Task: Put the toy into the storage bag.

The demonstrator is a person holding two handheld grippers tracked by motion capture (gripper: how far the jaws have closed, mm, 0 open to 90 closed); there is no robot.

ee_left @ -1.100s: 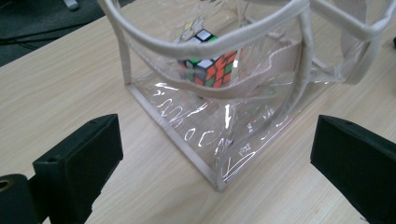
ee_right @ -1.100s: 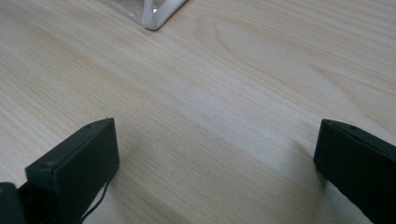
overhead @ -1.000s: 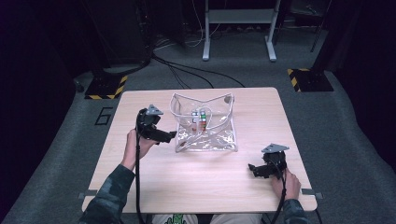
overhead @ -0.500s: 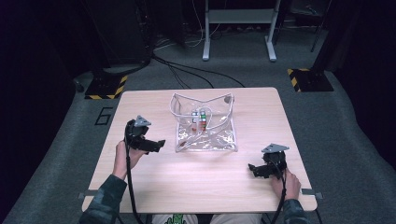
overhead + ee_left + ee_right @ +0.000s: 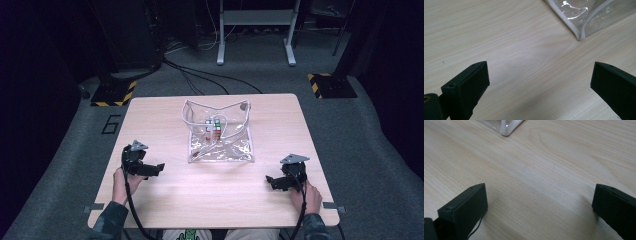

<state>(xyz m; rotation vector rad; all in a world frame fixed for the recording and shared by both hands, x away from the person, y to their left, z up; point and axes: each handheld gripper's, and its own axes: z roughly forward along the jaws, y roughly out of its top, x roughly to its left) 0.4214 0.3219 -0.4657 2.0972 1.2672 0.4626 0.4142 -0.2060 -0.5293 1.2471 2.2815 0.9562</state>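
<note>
A clear plastic pouch (image 5: 220, 137) with white piping lies open in the middle of the wooden table (image 5: 165, 200). Inside it sits a colourful puzzle cube (image 5: 213, 126). My left gripper (image 5: 156, 169) rests low over the table's left front, open and empty, a short way left of the pouch. One corner of the pouch (image 5: 580, 35) shows at the top of the left gripper view. My right gripper (image 5: 270, 180) stands open near the right front of the table, with nothing between its jaws. A white corner of the pouch (image 5: 506, 128) appears at the top of the right gripper view.
Dark floor surrounds the table, with black cables (image 5: 200, 75) behind it. A grey metal stand (image 5: 255, 30) is at the back. Yellow-black striped bases (image 5: 114, 92) (image 5: 330, 85) flank the far corners. Bare wood lies between the grippers along the front edge.
My left gripper has drawn back from the pouch's left edge, moving toward the front left of the table. The right gripper has stayed put.
</note>
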